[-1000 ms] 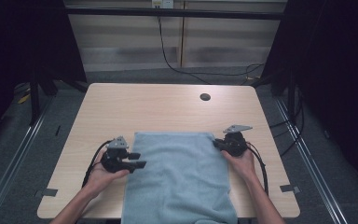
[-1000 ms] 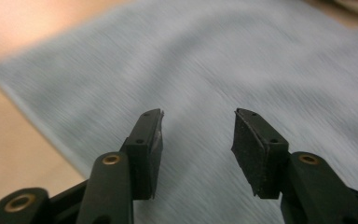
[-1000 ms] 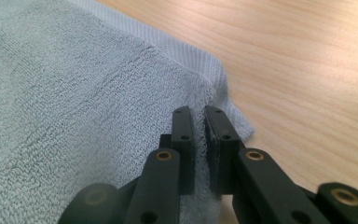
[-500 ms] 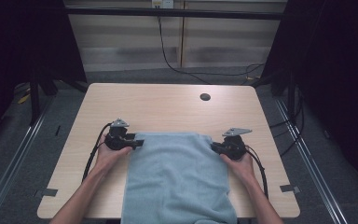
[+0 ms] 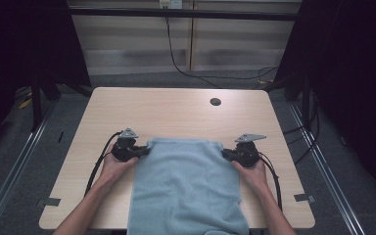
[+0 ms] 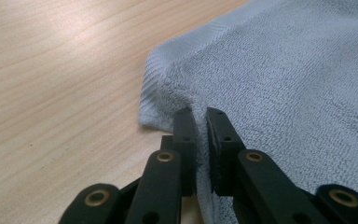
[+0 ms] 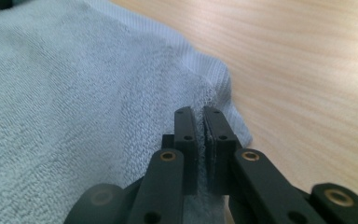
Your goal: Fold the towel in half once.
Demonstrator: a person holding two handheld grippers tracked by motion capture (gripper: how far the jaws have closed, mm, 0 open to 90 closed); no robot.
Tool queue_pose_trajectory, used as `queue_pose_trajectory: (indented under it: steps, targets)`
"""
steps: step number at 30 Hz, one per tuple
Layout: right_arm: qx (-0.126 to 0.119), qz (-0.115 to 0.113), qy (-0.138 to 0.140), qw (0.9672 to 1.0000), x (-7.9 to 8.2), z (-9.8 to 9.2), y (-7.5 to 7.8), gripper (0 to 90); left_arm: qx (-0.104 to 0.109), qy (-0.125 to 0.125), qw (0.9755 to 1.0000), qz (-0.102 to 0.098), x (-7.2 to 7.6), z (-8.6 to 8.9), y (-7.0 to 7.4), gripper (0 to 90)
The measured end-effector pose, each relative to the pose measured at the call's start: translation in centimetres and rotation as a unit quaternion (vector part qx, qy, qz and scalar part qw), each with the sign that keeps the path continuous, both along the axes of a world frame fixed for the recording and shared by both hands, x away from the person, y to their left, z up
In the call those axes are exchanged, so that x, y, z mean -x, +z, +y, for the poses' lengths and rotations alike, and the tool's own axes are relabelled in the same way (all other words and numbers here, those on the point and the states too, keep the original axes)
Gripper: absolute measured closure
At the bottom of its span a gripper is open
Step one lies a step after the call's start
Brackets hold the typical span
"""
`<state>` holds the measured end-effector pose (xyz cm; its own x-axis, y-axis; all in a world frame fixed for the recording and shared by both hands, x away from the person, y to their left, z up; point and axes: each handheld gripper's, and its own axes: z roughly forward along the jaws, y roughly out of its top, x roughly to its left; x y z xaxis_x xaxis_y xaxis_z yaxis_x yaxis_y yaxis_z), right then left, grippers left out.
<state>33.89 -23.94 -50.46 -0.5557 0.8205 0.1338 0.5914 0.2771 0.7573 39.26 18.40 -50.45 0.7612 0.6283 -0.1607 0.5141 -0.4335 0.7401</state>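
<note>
Towel (image 5: 186, 186) far corners pinched in both grippers, L (image 6: 199, 122) just closed, R (image 7: 200, 122) clamped.

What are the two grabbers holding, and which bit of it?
Both hold the light blue towel: the left gripper pinches its far left corner, the right gripper its far right corner.

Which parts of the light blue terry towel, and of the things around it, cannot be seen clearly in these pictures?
- Light blue terry towel: near end cut off by the high view's bottom edge.
- Towel edge inside the left gripper and right gripper: covered by the black jaws.
- Small dark round spot on the wooden table: too small to identify.
</note>
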Motion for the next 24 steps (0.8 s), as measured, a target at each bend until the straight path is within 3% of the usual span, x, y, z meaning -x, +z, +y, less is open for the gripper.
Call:
queue_pose_trajectory:
  steps: [4,8,10,14,15,18,24]
  targets:
    - [-0.038,-0.026,-0.014,0.9989,0.2,-0.9,1.5,86.2,0.044,-0.002,0.9990,0.000,0.2,0.7,1.2,84.6]
    - [-0.054,-0.041,-0.015,0.9976,0.3,-1.5,3.0,86.4,0.088,-0.007,0.9960,-0.009,0.8,1.3,3.1,84.6]
    - [-0.076,-0.050,-0.016,0.9957,0.2,-1.8,3.9,86.4,0.106,-0.007,0.9942,-0.018,1.0,1.5,4.0,84.6]
    - [-0.102,-0.067,-0.019,0.9923,-0.5,-2.1,6.0,86.5,0.118,-0.006,0.9924,-0.034,0.7,1.8,6.0,84.4]
    - [-0.098,-0.071,-0.019,0.9925,-0.7,-2.1,6.6,86.5,0.127,-0.003,0.9911,-0.040,0.6,1.9,6.7,84.4]
    - [-0.100,-0.085,-0.018,0.9911,-1.3,-2.1,8.8,86.6,0.130,0.001,0.9902,-0.051,0.1,2.0,8.1,84.4]
    - [-0.096,-0.110,-0.020,0.9891,-2.8,-1.9,12.0,86.7,0.126,0.019,0.9895,-0.068,-2.0,2.2,11.1,84.8]
